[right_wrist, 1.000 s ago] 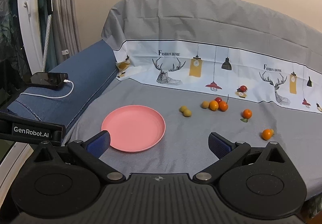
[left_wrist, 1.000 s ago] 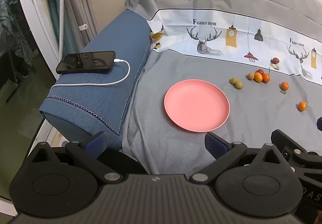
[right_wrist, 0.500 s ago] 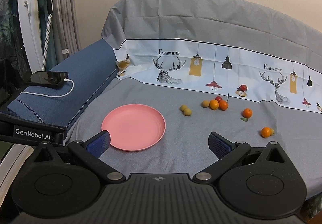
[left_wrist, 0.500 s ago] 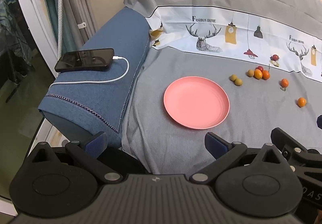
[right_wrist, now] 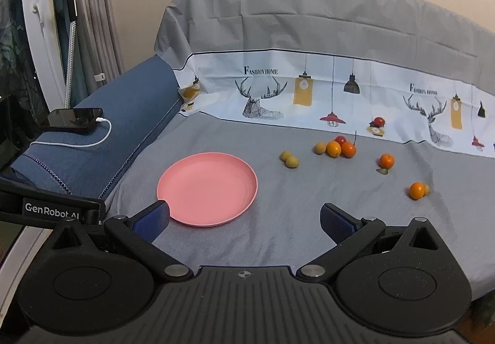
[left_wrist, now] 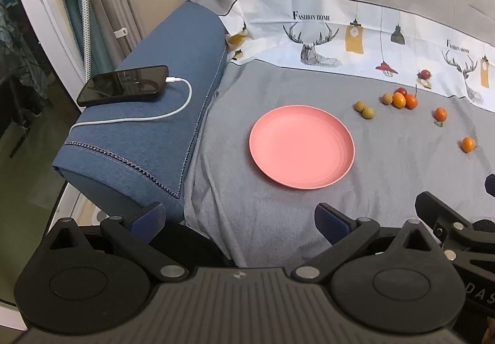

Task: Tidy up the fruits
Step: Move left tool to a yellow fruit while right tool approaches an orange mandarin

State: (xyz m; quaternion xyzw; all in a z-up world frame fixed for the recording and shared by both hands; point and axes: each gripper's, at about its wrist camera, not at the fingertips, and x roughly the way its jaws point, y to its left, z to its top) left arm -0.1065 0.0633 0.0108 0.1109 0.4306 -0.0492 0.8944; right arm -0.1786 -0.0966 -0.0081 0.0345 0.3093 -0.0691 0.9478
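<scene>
1. Fruits lie scattered on the grey sheet point(right_wrist: 294, 220) of a sofa, all of them off the plate point(right_wrist: 207, 189) and beyond it to the right.
2. Nearest, the left gripper point(left_wrist: 239, 220) has its jaws wide apart and holds nothing; it hangs over the sofa's front edge, beside the blue armrest point(left_wrist: 145, 133).
3. The right gripper point(right_wrist: 244, 217) also has its jaws spread and empty; its left fingertip point(right_wrist: 151, 218) shows just in front of the plate's near rim.
4. The pink plate sits flat on the sheet with nothing on it.
5. Right of the plate and near the sheet's right side, one orange point(right_wrist: 416, 190) lies alone, with a small yellowish fruit point(right_wrist: 426, 188) touching its far side.
6. Farther back, another orange point(right_wrist: 386, 161) rests next to a small green leaf point(right_wrist: 383, 171).
7. Just past the plate, two greenish-yellow fruits point(right_wrist: 289, 159) lie touching each other.
8. Behind them a cluster point(right_wrist: 337, 146) of one yellowish, two orange and one red fruit sits bunched together, near the printed band of the cover.
9. On the armrest to the left, a black phone point(left_wrist: 123, 89) lies face up with a white cable point(left_wrist: 148, 115) plugged in.
</scene>
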